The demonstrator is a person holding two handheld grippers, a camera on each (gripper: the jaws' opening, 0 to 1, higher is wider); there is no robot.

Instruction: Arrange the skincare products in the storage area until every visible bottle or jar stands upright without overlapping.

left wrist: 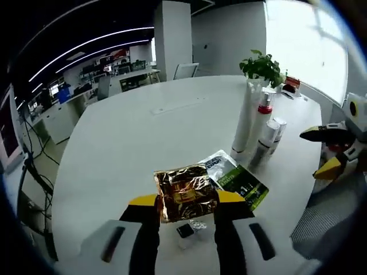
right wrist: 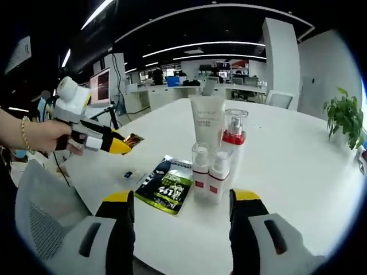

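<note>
Fingers of the left gripper point(left wrist: 187, 201) in the left gripper view are closed on a gold foil sachet point(left wrist: 184, 193), which they hold above the white worktop point(left wrist: 132, 149); the sachet is between the yellow tips and hides part of them. Just beyond it, flat on the worktop, lies a green and black sachet point(left wrist: 239, 180), and under the fingers there is a small dark sample piece point(left wrist: 184, 231). Further toward the far right edge of the worktop stands a group of skincare products: a tall white tube point(left wrist: 246, 121), a bottle with a red collar point(left wrist: 263, 117) and two small white bottles point(left wrist: 270, 137), all upright and close together. A potted plant point(left wrist: 262, 67) is behind them near the far edge. The right gripper point(left wrist: 332, 150) comes in from the right, beyond the near right edge of the worktop. In the right gripper view, the right gripper point(right wrist: 183, 203) has its fingers wide apart and holds nothing. Between them, further on the worktop point(right wrist: 287, 166), stand the white tube point(right wrist: 207, 123), the red-collar bottle point(right wrist: 234, 140) and the two small bottles point(right wrist: 209, 172), upright and touching or nearly so. The green and black sachet point(right wrist: 166, 186) lies flat just beside them. At the left, a hand point(right wrist: 49, 137) holds the left gripper point(right wrist: 117, 146), with the gold sachet point(right wrist: 134, 139) at its tips.
</note>
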